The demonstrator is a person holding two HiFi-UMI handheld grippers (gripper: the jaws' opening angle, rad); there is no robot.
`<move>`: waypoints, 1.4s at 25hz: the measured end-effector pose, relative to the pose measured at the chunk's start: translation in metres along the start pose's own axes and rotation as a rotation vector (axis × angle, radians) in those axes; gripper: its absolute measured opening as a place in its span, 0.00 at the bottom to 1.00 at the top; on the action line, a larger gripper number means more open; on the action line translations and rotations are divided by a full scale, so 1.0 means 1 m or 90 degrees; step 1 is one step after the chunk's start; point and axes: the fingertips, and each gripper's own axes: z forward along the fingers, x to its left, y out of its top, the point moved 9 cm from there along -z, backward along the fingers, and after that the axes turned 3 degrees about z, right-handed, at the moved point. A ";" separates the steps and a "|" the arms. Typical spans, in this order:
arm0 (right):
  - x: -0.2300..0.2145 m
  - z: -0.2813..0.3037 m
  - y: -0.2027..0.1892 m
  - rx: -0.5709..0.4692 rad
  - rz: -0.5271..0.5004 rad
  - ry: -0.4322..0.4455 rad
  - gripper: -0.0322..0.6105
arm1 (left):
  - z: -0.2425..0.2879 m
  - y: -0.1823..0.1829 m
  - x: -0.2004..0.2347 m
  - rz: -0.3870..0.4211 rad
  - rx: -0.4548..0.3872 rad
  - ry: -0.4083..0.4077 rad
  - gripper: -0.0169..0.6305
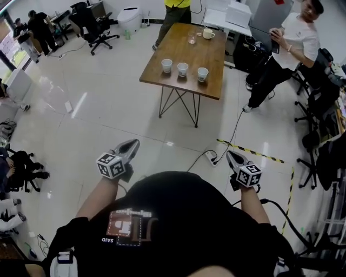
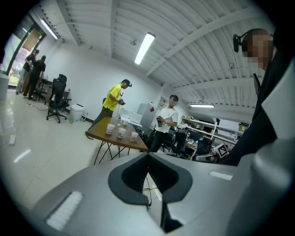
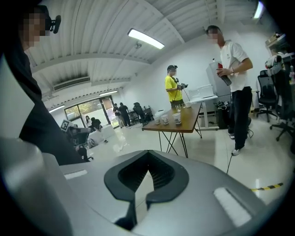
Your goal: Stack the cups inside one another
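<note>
Floor (image 1: 97, 119): pale glossy tiles were seen across most of the head view, with a power strip (image 1: 211, 158) and its cable lying near the right gripper.
Table (image 1: 178, 50): a wooden top on thin black legs was placed well ahead of both grippers, out in the open floor.
Bystanders: a person in a yellow top (image 1: 175, 10) was seen at the table's far end, and a person in a white shirt (image 1: 294, 40) to its right.
Left gripper (image 1: 133, 144): it was held low at the person's left side, far from the table. Its jaws were brought together at the tips, and nothing was gripped (only floor and a cable showed through the hollow behind them).
Right gripper (image 1: 232, 157): it was held low at the person's right side, also far from the table. Its jaws were likewise met at the tips and nothing was held between them.
Cups: three white ones, the left cup (image 1: 167, 65), the middle cup (image 1: 183, 68) and the right cup (image 1: 203, 73), were stood upright in a row near the table's near edge. They were set apart, and none was nested in another. Their contents could not be made out.
Mug (image 1: 208, 33): a cream one was set at the far end of the table.
Glass (image 1: 191, 38): a clear one was placed just beside the mug.
</note>
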 end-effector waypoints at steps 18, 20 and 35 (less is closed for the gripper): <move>0.088 0.174 0.074 -0.015 0.026 -0.093 0.07 | 0.036 0.080 0.227 0.023 0.026 -0.096 0.03; 0.093 0.188 0.082 -0.018 0.032 -0.099 0.07 | 0.048 0.093 0.251 0.026 0.032 -0.100 0.03; -0.023 0.240 0.113 0.010 0.047 -0.059 0.07 | 0.166 0.116 0.246 0.024 0.034 -0.063 0.03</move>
